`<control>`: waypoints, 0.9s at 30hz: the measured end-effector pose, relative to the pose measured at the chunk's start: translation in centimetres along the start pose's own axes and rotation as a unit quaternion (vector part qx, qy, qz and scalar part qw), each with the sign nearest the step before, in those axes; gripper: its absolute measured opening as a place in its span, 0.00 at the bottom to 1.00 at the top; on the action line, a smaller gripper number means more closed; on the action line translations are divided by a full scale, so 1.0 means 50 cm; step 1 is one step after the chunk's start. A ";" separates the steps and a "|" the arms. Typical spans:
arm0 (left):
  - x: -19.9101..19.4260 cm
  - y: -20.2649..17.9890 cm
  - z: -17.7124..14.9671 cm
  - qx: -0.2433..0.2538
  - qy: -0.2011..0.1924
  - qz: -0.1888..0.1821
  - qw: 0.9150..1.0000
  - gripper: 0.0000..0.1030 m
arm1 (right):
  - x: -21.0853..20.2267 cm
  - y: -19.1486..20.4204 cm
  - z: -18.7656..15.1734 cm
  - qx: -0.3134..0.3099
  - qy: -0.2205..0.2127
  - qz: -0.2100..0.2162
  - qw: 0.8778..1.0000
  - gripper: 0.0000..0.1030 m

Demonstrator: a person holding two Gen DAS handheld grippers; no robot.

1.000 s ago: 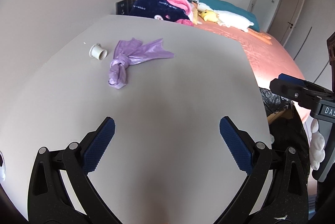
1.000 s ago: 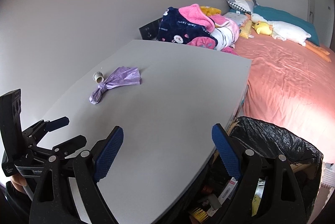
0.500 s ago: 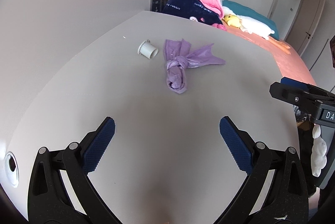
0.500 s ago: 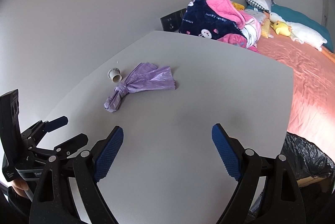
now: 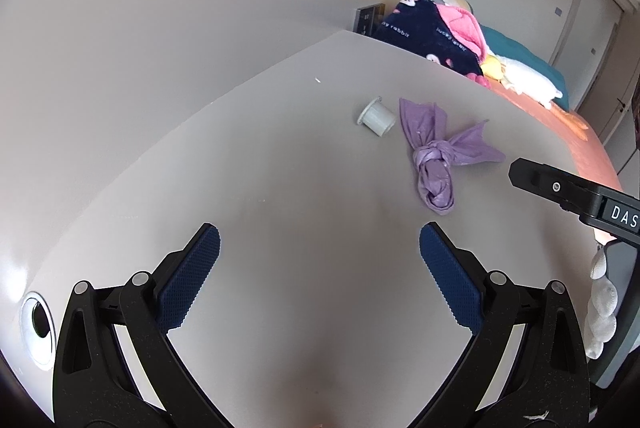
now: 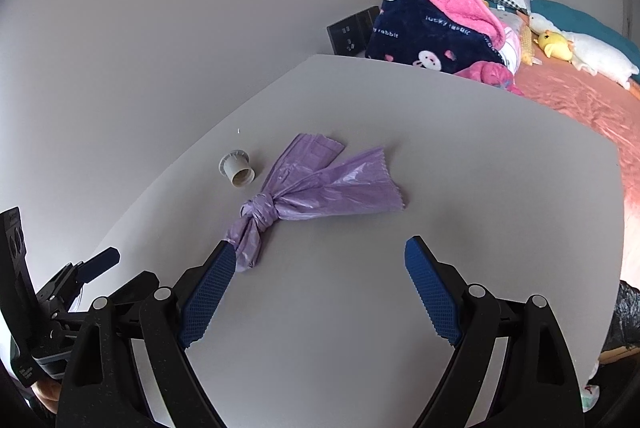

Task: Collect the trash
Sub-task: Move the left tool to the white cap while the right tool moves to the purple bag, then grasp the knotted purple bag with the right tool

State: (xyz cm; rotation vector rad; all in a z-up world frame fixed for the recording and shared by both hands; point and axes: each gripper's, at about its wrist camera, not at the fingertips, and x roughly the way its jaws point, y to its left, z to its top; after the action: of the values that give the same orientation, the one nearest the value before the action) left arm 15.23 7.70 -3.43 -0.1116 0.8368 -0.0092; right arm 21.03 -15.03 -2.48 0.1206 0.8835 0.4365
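Observation:
A knotted purple plastic bag lies flat on the grey table; it also shows in the left wrist view. A small grey plastic spool lies on its side just left of the bag, also in the left wrist view. My right gripper is open and empty, low over the table, its left fingertip beside the bag's knotted tail. My left gripper is open and empty, farther back from the bag. The right gripper's finger pokes into the left wrist view.
A bed with an orange sheet, a navy and pink blanket and plush toys lies beyond the table. A black trash bag sits at the table's right edge. A cable hole is in the table at the near left. The wall runs along the left.
Both grippers have moved forward and swung left over the table toward the purple bag. The bag and spool look nearer; the trash bin has slid almost out of the right wrist view.

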 end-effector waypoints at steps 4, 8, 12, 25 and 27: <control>0.012 0.017 0.004 -0.004 0.004 0.007 1.000 0.94 | 0.034 0.018 0.011 -0.004 0.007 -0.001 1.000 0.84; 0.021 0.038 0.005 -0.029 0.000 0.014 0.999 0.94 | 0.063 0.036 0.023 -0.007 0.013 -0.006 1.000 0.84; 0.025 0.062 0.005 -0.063 0.005 0.004 0.998 0.94 | 0.095 0.049 0.035 -0.005 0.025 -0.016 1.000 0.84; 0.042 0.048 0.027 -0.045 0.003 0.002 0.999 0.94 | 0.130 0.077 0.037 -0.067 0.029 -0.056 0.996 0.49; 0.047 0.040 0.032 -0.038 0.004 0.000 0.999 0.94 | 0.129 0.068 0.039 -0.064 0.025 -0.054 0.996 0.31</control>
State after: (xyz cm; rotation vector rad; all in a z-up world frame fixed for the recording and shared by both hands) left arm 17.92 9.73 -4.31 -0.1828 0.8456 0.0224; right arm 25.03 -9.11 -4.95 -0.0546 0.9034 0.3959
